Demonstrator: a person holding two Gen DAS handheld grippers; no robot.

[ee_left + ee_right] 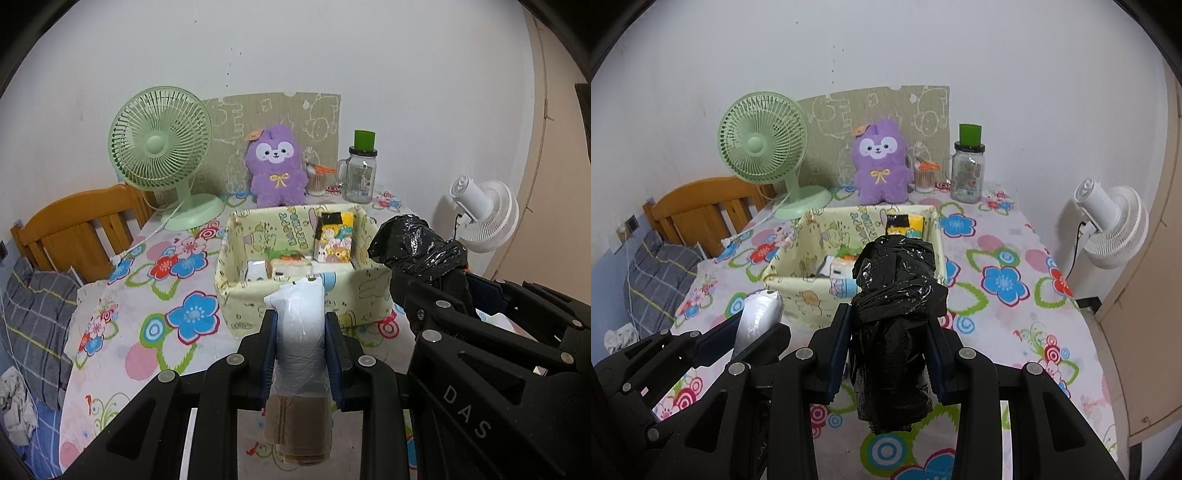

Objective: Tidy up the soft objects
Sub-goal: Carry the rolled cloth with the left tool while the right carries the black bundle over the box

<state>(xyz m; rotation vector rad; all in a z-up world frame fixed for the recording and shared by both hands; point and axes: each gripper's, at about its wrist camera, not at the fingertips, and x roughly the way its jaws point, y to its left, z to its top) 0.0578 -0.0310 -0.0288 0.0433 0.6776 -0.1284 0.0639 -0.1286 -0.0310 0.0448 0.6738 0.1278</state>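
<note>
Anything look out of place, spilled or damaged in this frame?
Nothing stands out. The left claw grips a white bag roll and the right claw a black bag roll, both intact, near the fabric bin. Nothing is spilled on the floral tablecloth.

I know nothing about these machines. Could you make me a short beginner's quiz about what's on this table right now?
1. True or false: the left claw is shut on a white plastic roll.
2. What does the right claw hold? A) purple plush B) black bag roll C) glass jar
3. Fill in: the yellow fabric bin stands in front of the plush, and to the plush's left stands a green ____.

Key: 1 true; 2 B; 3 fan.
</note>
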